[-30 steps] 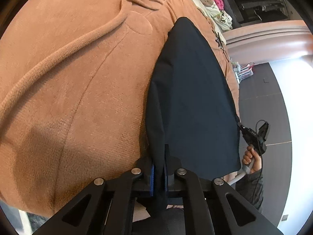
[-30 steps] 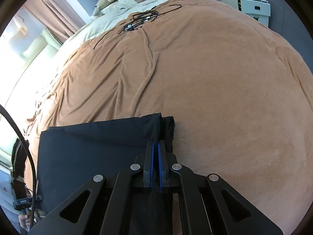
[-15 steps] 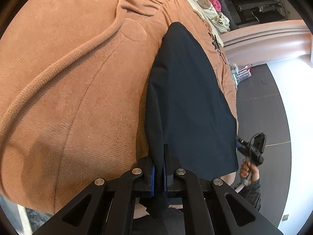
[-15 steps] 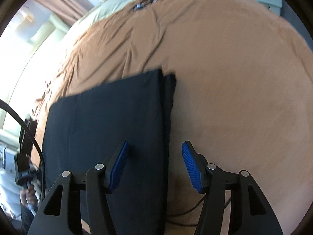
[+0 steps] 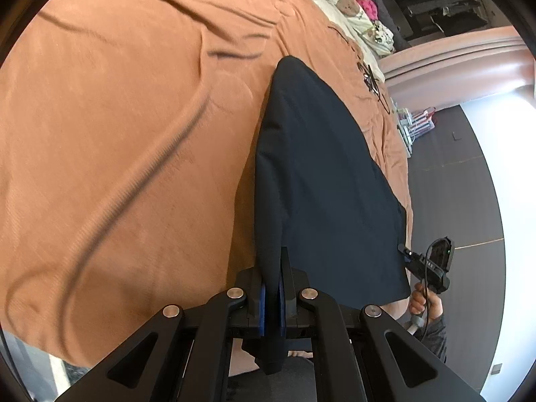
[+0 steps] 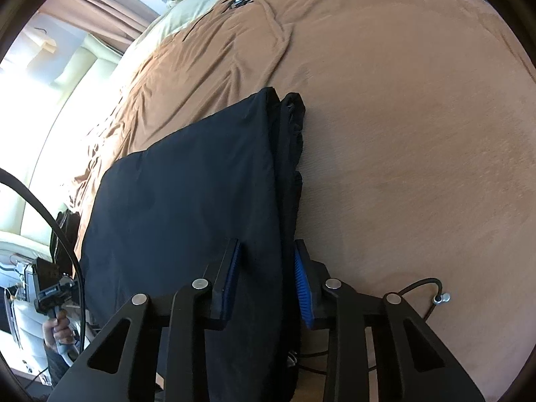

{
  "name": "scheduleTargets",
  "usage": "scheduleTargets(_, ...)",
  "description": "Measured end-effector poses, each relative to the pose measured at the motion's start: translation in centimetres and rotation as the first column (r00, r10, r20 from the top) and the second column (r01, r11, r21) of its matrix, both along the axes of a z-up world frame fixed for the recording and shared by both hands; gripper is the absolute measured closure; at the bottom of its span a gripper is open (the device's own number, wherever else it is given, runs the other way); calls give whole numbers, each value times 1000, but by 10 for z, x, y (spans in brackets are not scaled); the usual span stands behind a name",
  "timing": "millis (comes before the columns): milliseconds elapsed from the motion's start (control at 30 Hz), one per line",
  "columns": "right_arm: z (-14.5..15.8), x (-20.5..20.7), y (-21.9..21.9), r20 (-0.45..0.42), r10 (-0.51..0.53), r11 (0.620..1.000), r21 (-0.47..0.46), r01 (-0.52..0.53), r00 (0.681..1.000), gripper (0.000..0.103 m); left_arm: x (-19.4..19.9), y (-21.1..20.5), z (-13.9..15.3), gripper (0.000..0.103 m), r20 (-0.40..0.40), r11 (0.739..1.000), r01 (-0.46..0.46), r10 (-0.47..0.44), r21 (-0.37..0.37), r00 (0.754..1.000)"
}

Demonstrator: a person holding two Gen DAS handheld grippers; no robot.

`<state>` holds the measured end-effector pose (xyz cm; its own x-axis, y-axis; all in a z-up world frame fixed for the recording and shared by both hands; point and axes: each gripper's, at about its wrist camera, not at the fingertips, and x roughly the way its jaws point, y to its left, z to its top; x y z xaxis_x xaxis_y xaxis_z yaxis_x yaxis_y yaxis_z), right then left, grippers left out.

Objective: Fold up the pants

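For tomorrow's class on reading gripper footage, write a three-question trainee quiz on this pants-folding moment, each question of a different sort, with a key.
1. True or false: the left gripper is clamped on the dark pants.
2. What do the pants lie on? A) brown blanket B) wooden table C) tiled floor
3. Fill in: the right gripper's fingers straddle the pants' folded ____.

Key:
1. True; the cloth is pinched between its blue pads.
2. A, the brown blanket.
3. Edge; the right fingers are closing, pads not yet pressing.

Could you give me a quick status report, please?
Left gripper shut on pants. Right gripper closing, pants edge between fingers. Nothing in the way.
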<state>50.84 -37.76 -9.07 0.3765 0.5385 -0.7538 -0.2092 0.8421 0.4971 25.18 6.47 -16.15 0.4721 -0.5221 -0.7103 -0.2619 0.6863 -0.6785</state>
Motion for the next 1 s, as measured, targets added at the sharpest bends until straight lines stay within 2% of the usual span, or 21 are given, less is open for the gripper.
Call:
scheduleTargets(467, -12, -7, 79, -24, 6, 1000, 15, -6, 1000, 75, 9, 79, 13, 98, 17, 999, -20, 19, 45, 1000)
scheduleTargets(800, -19, -9, 139, -26, 19, 1000, -1, -19, 999, 75, -17, 130, 8, 98, 21, 998, -61, 60, 22, 998)
scheduleTargets(1000, -22, -5, 167, -24, 52, 999, -12, -52, 998, 75, -41, 143, 9, 98, 23, 996, -88, 88, -3, 996)
